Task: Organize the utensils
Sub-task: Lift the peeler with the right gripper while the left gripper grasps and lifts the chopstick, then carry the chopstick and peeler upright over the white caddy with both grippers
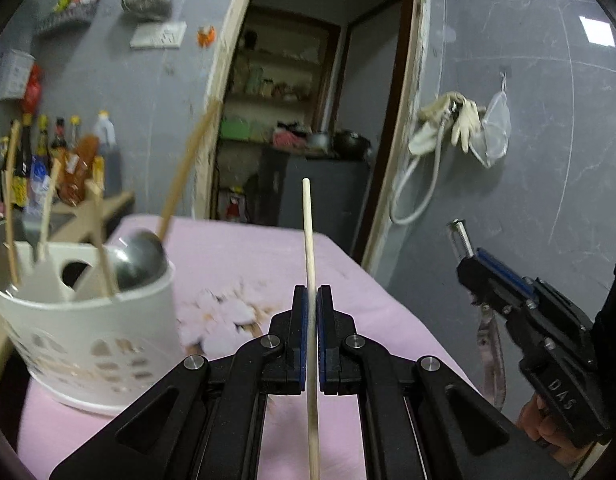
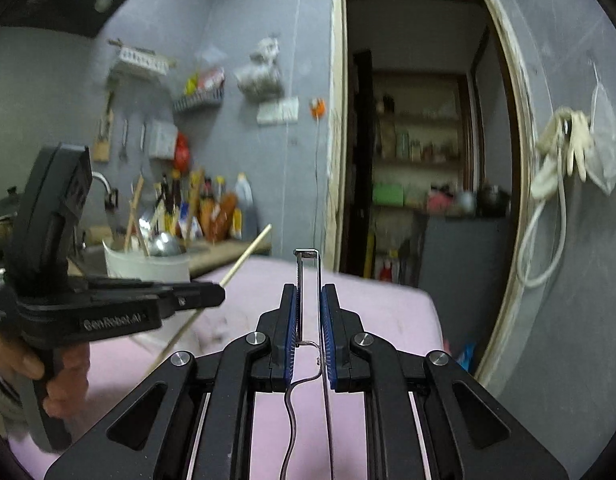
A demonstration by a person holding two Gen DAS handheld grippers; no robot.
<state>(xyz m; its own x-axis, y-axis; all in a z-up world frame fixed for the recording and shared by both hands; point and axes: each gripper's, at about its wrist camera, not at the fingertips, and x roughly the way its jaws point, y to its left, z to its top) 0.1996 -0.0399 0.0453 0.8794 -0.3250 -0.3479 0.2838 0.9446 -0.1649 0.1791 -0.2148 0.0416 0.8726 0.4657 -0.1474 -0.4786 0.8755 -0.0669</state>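
My left gripper [image 1: 312, 292] is shut on a thin wooden chopstick [image 1: 308, 224] that points up and away between the pads. The same chopstick [image 2: 248, 254] pokes out past the left gripper [image 2: 218, 294] in the right wrist view. My right gripper [image 2: 309, 292] is shut on a metal wire peeler [image 2: 308, 264] with a serrated blade, also seen to the right [image 1: 459, 236] in the right gripper [image 1: 469, 258]. To the left on the table stands a white slotted utensil holder [image 1: 88, 320], [image 2: 148, 266]. It holds a steel ladle [image 1: 142, 258] and several wooden-handled utensils.
A pink cloth [image 1: 236, 248] covers the table, with a pale patterned patch [image 1: 224, 316] near the holder. Sauce bottles [image 1: 48, 152] crowd a counter behind it. An open doorway [image 1: 308, 100] lies ahead, and gloves and a hose [image 1: 459, 116] hang on the grey wall at right.
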